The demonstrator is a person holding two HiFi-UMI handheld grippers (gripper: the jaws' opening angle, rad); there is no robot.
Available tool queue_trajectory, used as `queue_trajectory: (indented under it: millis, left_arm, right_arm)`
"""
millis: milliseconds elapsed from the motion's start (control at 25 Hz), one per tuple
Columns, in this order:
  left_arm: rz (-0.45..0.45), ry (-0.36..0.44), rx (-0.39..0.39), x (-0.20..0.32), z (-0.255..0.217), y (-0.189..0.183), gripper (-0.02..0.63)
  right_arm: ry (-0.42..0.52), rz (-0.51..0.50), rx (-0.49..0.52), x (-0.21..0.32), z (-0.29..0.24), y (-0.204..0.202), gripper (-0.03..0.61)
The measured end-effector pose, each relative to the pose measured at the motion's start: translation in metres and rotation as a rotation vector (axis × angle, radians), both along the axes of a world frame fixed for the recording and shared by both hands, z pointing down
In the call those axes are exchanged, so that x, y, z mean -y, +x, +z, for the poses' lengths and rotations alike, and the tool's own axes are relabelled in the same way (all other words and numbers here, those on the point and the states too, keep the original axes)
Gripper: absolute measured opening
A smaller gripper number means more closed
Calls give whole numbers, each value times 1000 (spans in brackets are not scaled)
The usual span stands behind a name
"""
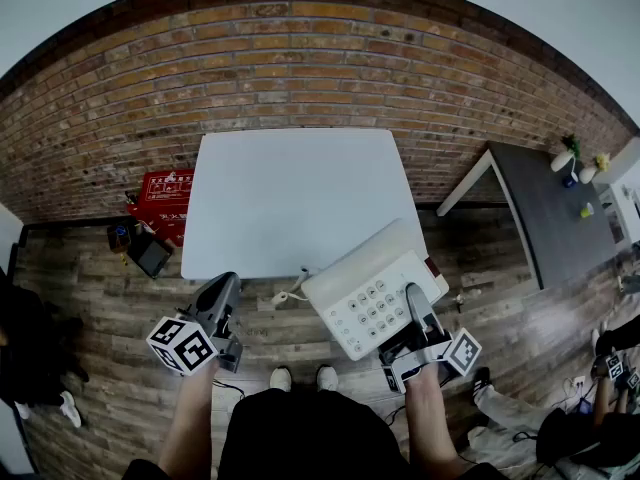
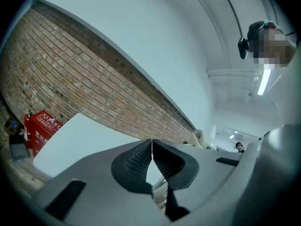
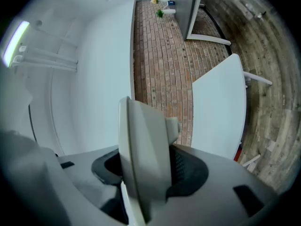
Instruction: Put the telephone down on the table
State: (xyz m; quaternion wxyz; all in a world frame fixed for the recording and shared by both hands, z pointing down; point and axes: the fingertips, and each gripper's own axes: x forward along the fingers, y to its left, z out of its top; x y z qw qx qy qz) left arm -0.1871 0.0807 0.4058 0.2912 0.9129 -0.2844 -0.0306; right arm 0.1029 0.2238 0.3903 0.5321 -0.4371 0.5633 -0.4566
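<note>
Two grippers are in my hands, and only the right gripper (image 1: 412, 293) carries anything. Its jaws are clamped on the near edge of the white telephone (image 1: 375, 293), one jaw lying across the keypad (image 1: 378, 308) and the other underneath. In the right gripper view the telephone's body fills the gap between the pads edge-on, and both pads press on it.

I hold the telephone tilted, keypad up, at the near right corner of the white worktop (image 1: 290, 198). From the head view its far end overlaps that corner while the rest hangs over the wood floor (image 1: 90, 298). It is not lying flat on the worktop. A coiled cord (image 1: 290, 293) droops from its left side, just off the worktop's near edge.

My left gripper (image 1: 226, 286) hovers near the worktop's near left edge with its jaws closed, tips meeting. In the left gripper view the cord shows through the small gap below the tips; I cannot tell whether the pads touch it.

A brick wall (image 1: 300, 58) stands behind the worktop.
</note>
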Motion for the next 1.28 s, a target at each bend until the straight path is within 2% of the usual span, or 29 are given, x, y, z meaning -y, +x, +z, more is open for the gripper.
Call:
queue_trajectory:
  millis: [560, 840, 1280]
  left_arm:
    - [-24, 0, 0, -9, -3, 16, 20]
    - [-15, 15, 37, -16, -1, 32, 18]
    - [-34, 10, 34, -22, 1, 47, 14]
  right_arm:
    - [27, -42, -27, 1, -7, 16, 227]
    - [49, -61, -39, -1, -12, 25, 229]
    - [21, -103, -56, 5, -7, 36, 227]
